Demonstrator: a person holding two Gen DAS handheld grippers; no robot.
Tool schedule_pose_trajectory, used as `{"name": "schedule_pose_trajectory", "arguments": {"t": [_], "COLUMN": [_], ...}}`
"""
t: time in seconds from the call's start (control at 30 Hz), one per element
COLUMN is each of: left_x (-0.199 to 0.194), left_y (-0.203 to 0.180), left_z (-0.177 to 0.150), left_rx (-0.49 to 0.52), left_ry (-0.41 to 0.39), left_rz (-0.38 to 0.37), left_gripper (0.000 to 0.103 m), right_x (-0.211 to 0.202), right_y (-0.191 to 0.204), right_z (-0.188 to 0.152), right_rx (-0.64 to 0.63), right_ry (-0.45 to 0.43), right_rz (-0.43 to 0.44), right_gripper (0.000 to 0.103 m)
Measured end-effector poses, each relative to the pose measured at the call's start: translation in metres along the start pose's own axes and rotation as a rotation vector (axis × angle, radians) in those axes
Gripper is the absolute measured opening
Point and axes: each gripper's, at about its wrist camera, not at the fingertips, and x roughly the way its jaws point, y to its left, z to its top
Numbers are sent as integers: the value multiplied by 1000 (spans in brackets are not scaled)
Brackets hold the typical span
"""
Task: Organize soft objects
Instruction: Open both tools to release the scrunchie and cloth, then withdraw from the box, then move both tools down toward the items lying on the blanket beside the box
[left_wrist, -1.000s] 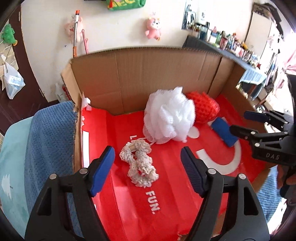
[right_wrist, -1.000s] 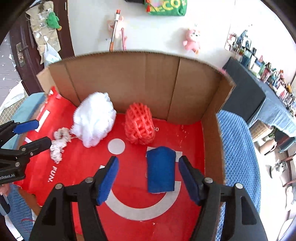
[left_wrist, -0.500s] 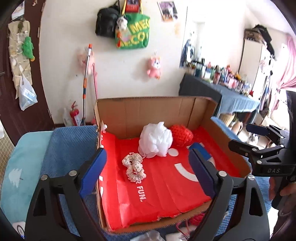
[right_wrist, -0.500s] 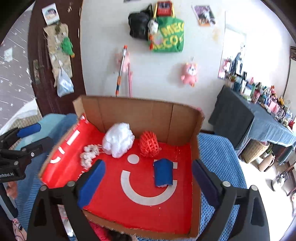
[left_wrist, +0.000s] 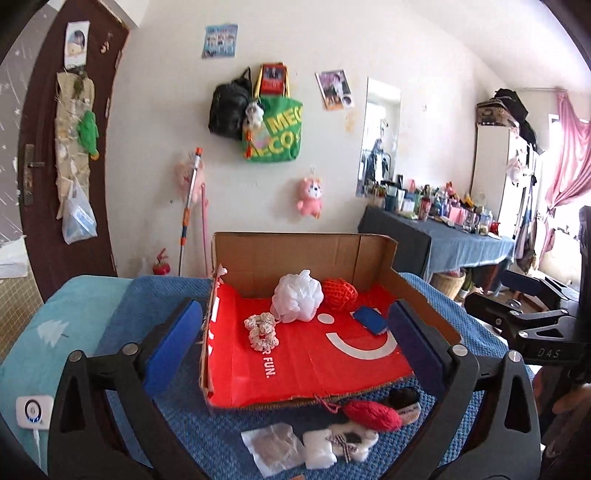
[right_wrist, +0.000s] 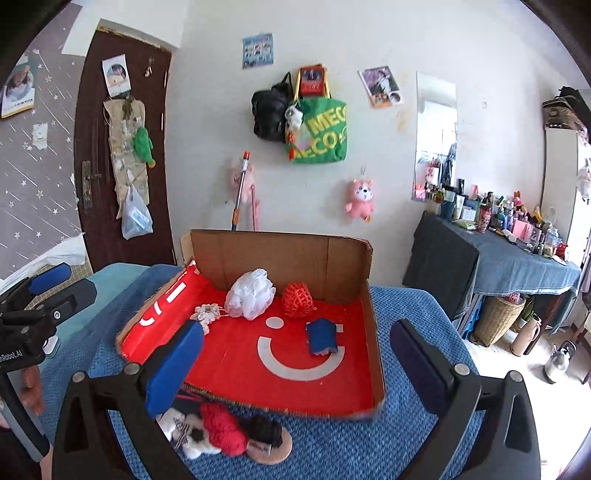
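Between both opening jaws, nothing.

Left wrist view: cardboard box (left_wrist: 280, 254) on blue blanket (left_wrist: 155, 295), soft items inside.

Left hand-held gripper (left_wrist: 291, 332) is seen low in frame, jaws opening, nothing between the blue pads (left_wrist: 173, 336). On the box's red liner (left_wrist: 306, 358), a white mesh pouf (left_wrist: 297, 301) is placed touching a red net ball (left_wrist: 340, 293); a cream crochet piece (left_wrist: 262, 330) lies just beside the pouf, a blue pad-like item (left_wrist: 371, 319) near the right wall. In front of the box, a red knitted item (left_wrist: 373, 415), clear wrapper (left_wrist: 275, 446) and white plush piece (left_wrist: 343, 441) are seen. Right hand-held gripper (left_wrist: 532, 306) is visible at the right edge.
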Motion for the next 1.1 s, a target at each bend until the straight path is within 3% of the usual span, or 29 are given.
{"name": "schedule_pose_trajectory", "arguments": {"t": [0.3,0.67,1.1], "left_x": [-39,-48,-49], "left_y": [-12,-26,-26], "left_z": [-48,-104,-138], "left_rx": [16,45,35], "left_ry": [-55,-48,-41], "left_rz": [55,84,93], "left_gripper": [103,103,103], "right_x": [-42,-51,-46], "right_y": [7,18,29], "right_z": [-52,-109,-157], "right_rx": [24,25,6], "right_ry": [-102,-112,-86], "right_rz": [-37,-56,-64], "right_gripper": [103,103,103]}}
